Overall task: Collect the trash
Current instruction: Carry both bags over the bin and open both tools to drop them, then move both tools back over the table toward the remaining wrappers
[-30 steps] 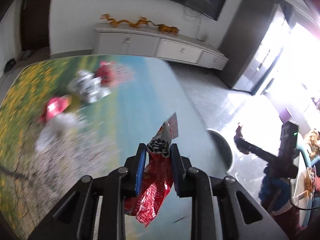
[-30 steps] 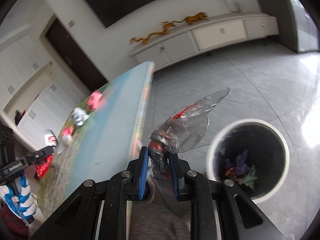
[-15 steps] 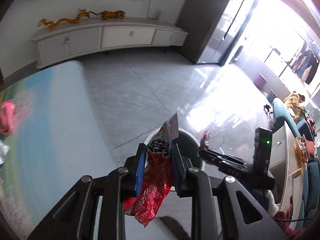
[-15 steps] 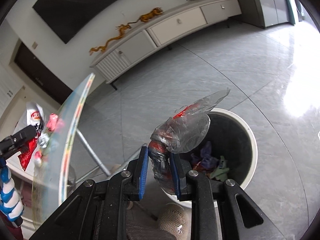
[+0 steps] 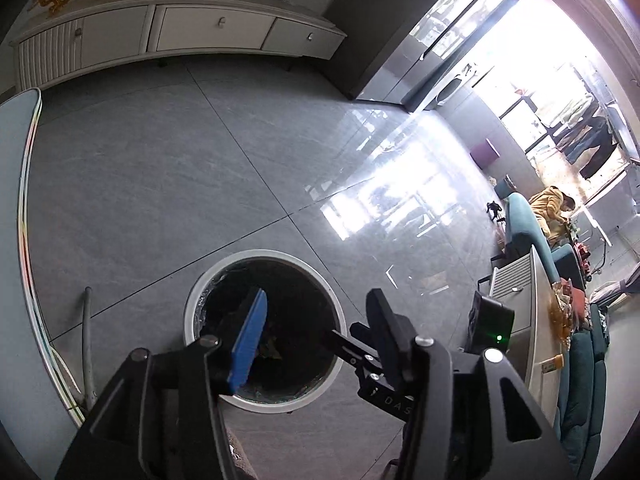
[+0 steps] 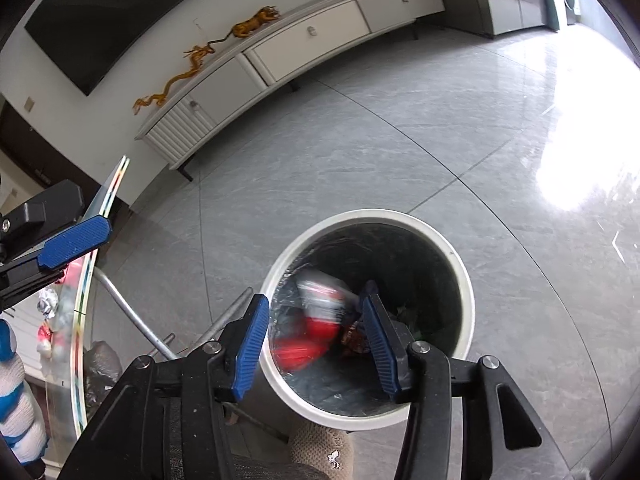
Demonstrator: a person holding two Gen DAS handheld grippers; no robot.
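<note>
You are in a home living room: a long white sideboard [image 5: 180, 36] with drawers stands under a dark wall screen [image 6: 92, 20], golden dragon figures [image 6: 208, 52] lie on top, grey floor tiles [image 5: 160, 168] shine, a teal sofa [image 5: 528, 228] sits aside, and laundry [image 5: 588, 140] hangs by bright windows.

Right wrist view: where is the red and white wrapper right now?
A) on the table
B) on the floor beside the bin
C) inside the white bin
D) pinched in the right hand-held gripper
C: the blurred red and white wrapper lies within the white bin, with nothing between the right hand-held gripper pads.
</note>
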